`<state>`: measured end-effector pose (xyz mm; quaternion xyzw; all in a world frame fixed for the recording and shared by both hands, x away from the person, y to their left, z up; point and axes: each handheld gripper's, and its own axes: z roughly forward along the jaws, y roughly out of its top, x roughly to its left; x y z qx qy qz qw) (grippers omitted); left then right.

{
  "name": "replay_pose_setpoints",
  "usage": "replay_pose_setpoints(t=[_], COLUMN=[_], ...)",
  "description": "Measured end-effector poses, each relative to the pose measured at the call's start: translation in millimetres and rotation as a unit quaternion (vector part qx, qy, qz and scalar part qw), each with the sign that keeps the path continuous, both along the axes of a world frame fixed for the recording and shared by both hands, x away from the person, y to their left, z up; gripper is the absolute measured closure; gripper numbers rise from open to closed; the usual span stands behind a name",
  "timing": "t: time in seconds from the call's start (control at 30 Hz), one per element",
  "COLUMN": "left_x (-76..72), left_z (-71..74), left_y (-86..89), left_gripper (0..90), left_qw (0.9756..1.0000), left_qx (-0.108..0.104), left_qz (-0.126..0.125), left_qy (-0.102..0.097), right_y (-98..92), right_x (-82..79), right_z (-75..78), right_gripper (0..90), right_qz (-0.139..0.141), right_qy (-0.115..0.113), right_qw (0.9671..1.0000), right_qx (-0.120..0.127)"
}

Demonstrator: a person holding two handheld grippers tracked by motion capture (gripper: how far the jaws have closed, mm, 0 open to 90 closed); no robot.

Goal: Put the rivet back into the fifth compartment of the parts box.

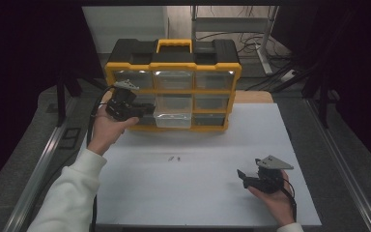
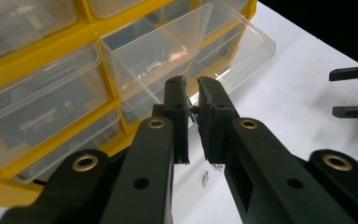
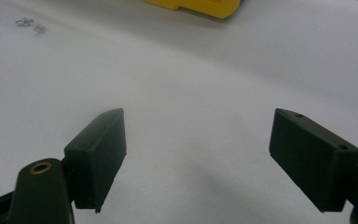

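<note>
Metal screw (image 2: 192, 111) between left tongs (image 2: 192, 95)

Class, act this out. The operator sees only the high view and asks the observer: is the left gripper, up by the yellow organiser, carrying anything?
Observer: Yes. In the left gripper view, the left gripper pinches a small screw between its jaws.
Operator: Is anything between the right gripper's jaws?
Observer: No. In the right gripper view, the right gripper stands wide open, with just the bare white table between its jaws.
</note>
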<state>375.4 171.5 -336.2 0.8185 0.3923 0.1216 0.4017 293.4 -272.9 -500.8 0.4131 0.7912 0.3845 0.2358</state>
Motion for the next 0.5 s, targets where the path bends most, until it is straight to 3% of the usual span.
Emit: replay_pose_setpoints(t=[0.5], left_x=[17.3], left_z=[1.3], left_y=[-21.5], left_gripper=[82.9], left_qw=[0.9999], left_qx=[0.011], left_qz=[-0.002], left_qy=[0.006], right_y=[-0.5], right_x=[0.1], right_z=[-0.2], right_gripper=[19.5], right_qz=[0.000], right_qy=[0.000], right_qw=[1.0000], right_qx=[0.001])
